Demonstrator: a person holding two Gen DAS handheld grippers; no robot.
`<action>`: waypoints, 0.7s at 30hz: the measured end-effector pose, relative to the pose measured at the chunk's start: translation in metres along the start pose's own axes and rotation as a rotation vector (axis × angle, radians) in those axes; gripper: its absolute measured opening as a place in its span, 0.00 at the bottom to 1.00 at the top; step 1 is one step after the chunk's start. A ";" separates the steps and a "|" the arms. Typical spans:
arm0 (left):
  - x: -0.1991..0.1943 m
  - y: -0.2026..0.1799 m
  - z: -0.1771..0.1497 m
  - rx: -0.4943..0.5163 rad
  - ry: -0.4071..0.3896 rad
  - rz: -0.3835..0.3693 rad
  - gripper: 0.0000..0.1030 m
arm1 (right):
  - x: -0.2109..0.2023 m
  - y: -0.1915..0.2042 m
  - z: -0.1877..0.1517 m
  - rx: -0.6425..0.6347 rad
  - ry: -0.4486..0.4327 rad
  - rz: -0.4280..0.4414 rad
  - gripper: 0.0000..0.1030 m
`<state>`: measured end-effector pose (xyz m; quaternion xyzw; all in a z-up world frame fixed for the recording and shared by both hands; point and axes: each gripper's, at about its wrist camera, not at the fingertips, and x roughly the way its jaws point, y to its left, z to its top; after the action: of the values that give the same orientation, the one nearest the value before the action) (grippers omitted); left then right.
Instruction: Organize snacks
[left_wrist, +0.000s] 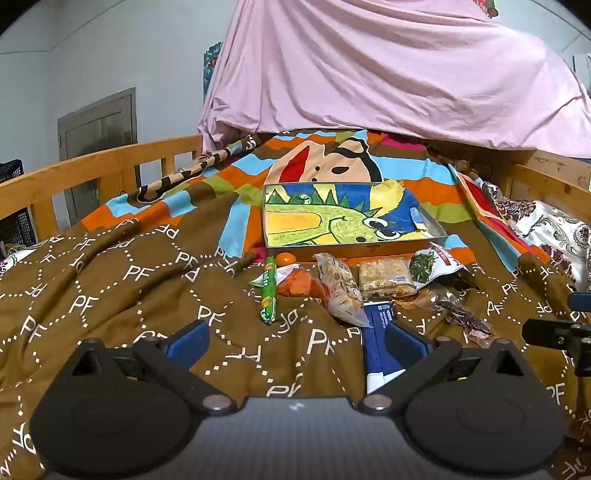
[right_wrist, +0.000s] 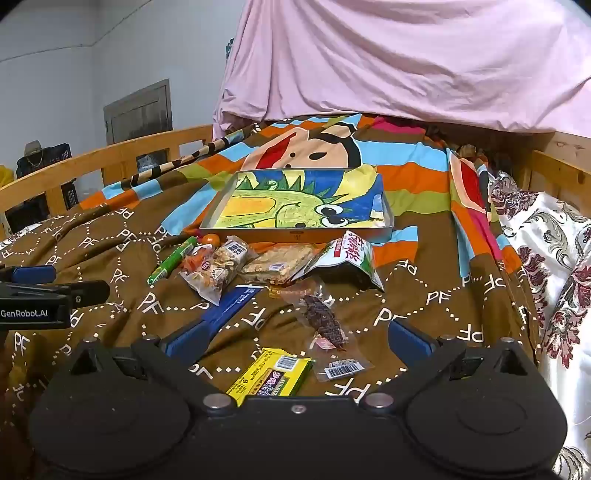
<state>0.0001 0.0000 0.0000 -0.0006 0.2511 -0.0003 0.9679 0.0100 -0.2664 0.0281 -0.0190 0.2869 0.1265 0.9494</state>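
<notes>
i note both my left gripper (left_wrist: 295, 341) and right gripper (right_wrist: 295, 338) spread wide and empty, snacks (right_wrist: 258, 266) lying near the far tray (right_wrist: 295, 233).

Left hand-held gripper (left_wrist: 295, 341): seen from its own wrist camera, jaws spread as wide as they go, nothing between the pads.
Left fingers (left_wrist: 186, 341): blue pads, angled outward, both clear of any contact.
Left pose: tilted moderately downward, hovering above the bed.
Right hand-held gripper (right_wrist: 295, 339): jaws likewise fully spread, gripping nothing.
Right fingers (right_wrist: 410, 338): blue pads, splayed apart, touching nothing.
Right pose: tilted downward a little more steeply than the left.
Relation: the two sit side by side, each showing at the edge of the other's view, apart and not touching.
</notes>
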 end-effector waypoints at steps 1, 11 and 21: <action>0.000 0.000 0.000 -0.002 -0.001 -0.001 1.00 | 0.000 0.000 0.000 0.000 0.000 0.000 0.99; 0.000 0.000 0.000 -0.001 -0.001 0.000 1.00 | 0.000 -0.001 0.000 0.001 -0.002 0.001 0.99; 0.000 0.000 0.000 -0.001 -0.001 -0.001 1.00 | 0.001 0.000 0.000 0.002 -0.001 0.001 0.99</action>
<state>0.0000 -0.0001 0.0000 -0.0013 0.2505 -0.0003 0.9681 0.0111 -0.2665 0.0274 -0.0180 0.2864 0.1268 0.9495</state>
